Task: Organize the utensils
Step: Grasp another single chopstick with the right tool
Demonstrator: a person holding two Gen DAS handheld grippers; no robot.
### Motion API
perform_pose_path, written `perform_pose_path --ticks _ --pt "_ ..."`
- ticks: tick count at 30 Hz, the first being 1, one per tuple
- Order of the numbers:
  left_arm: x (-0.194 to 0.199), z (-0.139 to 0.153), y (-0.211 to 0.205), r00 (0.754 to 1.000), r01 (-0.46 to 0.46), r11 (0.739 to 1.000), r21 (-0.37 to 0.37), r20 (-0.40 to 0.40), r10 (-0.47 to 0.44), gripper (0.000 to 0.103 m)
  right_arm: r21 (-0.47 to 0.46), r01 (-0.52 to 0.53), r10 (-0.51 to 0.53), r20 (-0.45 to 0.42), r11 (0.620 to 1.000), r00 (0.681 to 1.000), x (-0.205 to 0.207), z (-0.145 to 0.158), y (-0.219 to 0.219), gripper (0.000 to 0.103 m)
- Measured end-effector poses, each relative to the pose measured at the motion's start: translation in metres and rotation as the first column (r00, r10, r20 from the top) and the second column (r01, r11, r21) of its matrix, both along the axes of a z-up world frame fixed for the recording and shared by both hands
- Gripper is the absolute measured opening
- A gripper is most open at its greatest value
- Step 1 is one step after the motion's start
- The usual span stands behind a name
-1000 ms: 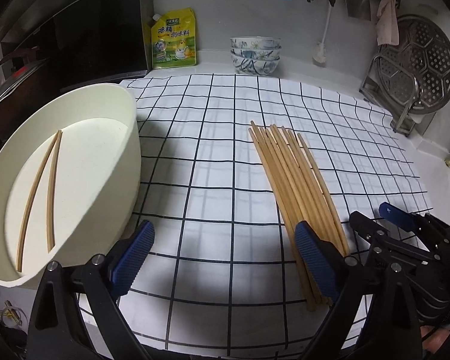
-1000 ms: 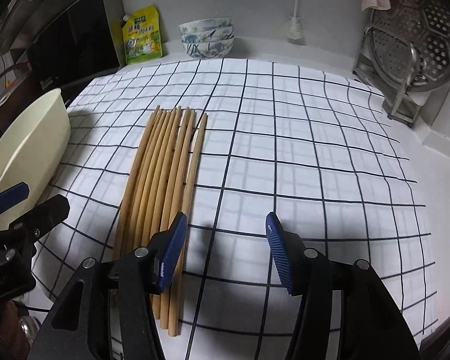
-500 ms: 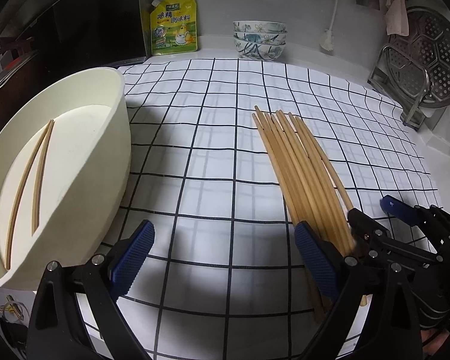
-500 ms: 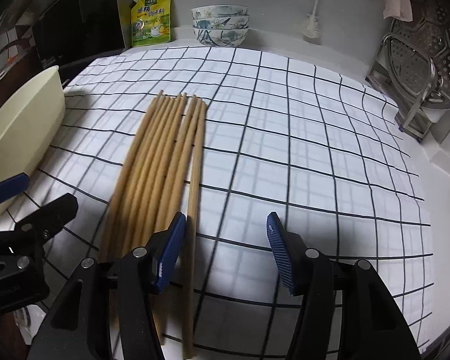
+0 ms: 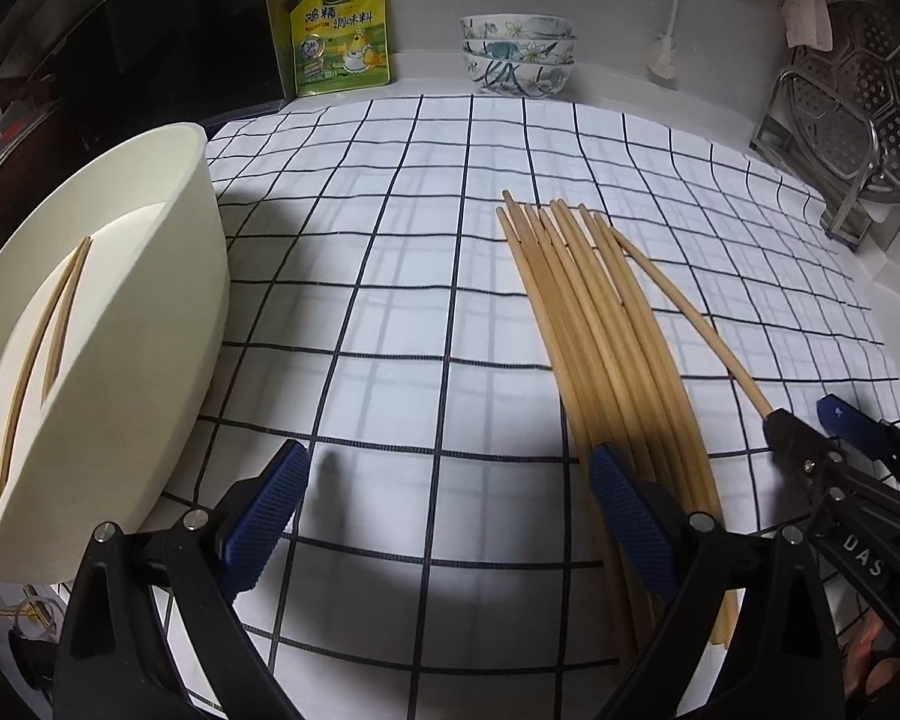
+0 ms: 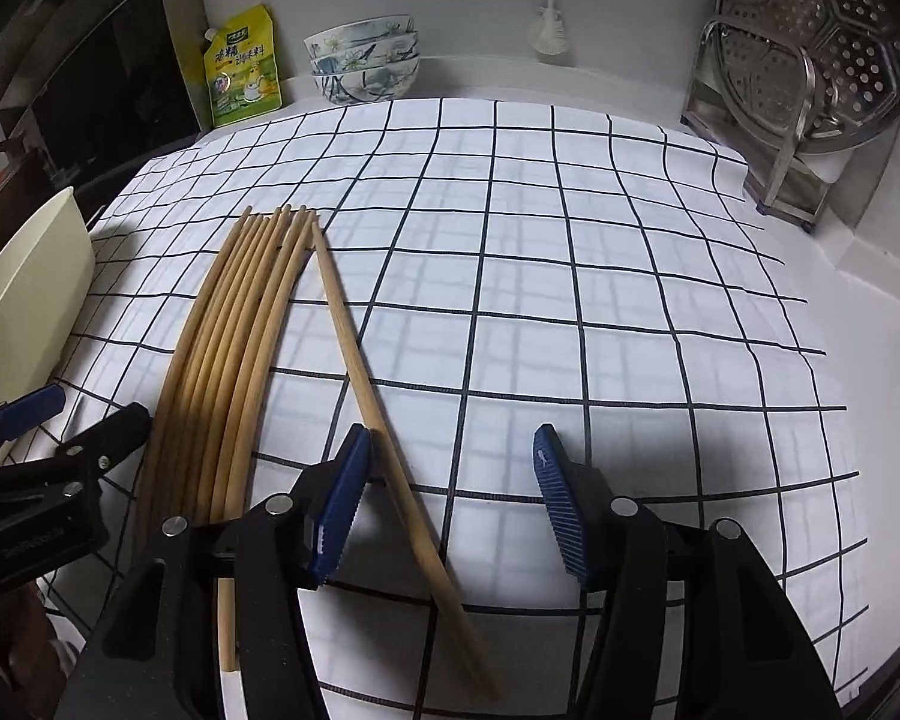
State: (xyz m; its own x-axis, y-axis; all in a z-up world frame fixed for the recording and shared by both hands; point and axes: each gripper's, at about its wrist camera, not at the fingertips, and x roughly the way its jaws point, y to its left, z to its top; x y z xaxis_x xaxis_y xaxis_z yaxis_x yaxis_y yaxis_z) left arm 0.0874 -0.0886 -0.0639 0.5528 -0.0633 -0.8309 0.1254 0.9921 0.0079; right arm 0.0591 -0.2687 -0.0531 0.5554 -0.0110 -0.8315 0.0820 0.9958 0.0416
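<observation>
Several wooden chopsticks lie side by side on the checked cloth. One chopstick is skewed apart from the bundle and lies between the pads of my open right gripper, beside its left pad. My left gripper is open and empty over the cloth, its right pad over the bundle's near ends. A cream oval tub at the left holds two chopsticks.
A yellow seasoning pouch and stacked patterned bowls stand at the back wall. A metal rack with a perforated steamer plate stands at the right. The tub's rim shows in the right wrist view.
The right gripper has moved forward and left, and the rightmost chopstick has swung out of the bundle to lie between its pads. The left gripper has come lower and closer to the cloth.
</observation>
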Motion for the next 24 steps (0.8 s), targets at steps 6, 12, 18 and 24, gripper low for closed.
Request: perform_pose_path --ticks 6,12,18,24 --pt "-0.002 -0.001 0.000 1.000 -0.007 1.000 -0.002 -0.005 0.007 0.093 0.004 -0.016 0.016 -0.001 1.000 1.000 0.000 0.000 0.004 0.054" --pt "-0.001 -0.001 -0.006 1.000 0.002 1.000 -0.003 -0.009 -0.002 0.095 0.007 -0.019 0.019 0.000 1.000 1.000 0.000 0.000 0.004 0.054" --pt "0.003 -0.007 -0.009 1.000 -0.004 0.999 0.042 -0.029 0.005 0.097 0.008 -0.022 0.022 0.001 1.000 1.000 0.000 0.000 0.004 0.054" --pt "-0.001 -0.007 0.003 0.999 -0.018 0.999 0.041 -0.028 0.020 0.097 0.007 -0.020 0.020 0.001 1.000 1.000 0.000 0.000 0.005 0.054"
